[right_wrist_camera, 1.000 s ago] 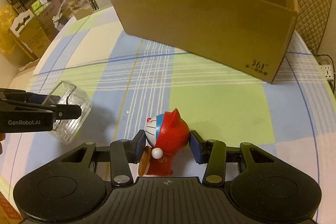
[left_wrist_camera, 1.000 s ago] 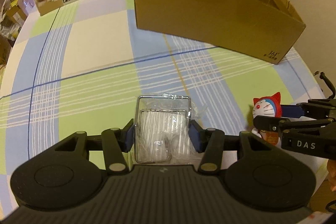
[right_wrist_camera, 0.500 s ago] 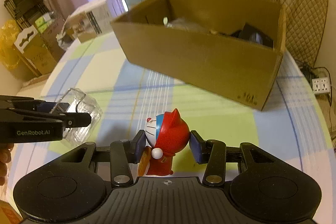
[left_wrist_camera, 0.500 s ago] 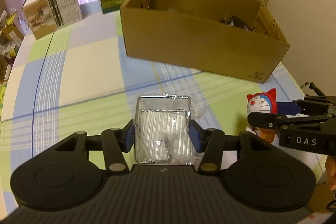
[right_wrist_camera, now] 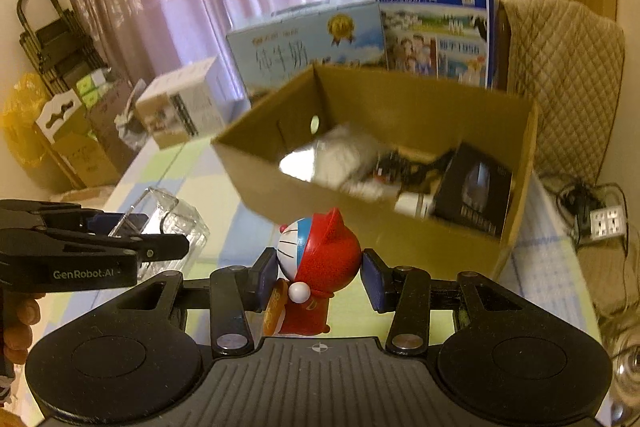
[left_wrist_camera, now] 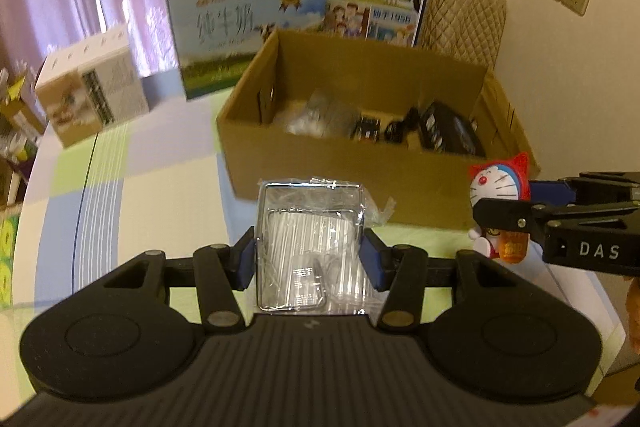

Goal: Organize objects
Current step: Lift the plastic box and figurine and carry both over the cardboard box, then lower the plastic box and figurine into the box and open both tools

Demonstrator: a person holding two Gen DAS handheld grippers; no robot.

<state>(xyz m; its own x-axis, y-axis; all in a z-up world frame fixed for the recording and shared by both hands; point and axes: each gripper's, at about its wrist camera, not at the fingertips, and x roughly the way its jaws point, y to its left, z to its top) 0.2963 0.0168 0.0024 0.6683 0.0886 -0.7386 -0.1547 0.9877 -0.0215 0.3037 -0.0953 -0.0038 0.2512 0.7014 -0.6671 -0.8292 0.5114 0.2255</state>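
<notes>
L gripper (left_wrist_camera: 308, 259): fingers clamped on clear plastic box (left_wrist_camera: 310, 251), held above the table (left_wrist_camera: 120, 211). R gripper (right_wrist_camera: 318, 277): fingers clamped on red cat figurine (right_wrist_camera: 320, 259), also airborne. Cardboard box (left_wrist_camera: 360, 171) lies dead ahead of both, open top facing up; neither load over rim yet, R marginally nearer by est.

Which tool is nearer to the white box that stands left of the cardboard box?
Left. The left tool, shut on the clear case, is on the white box's side. The right tool, holding the toy, is on the far side of the left one.
</notes>
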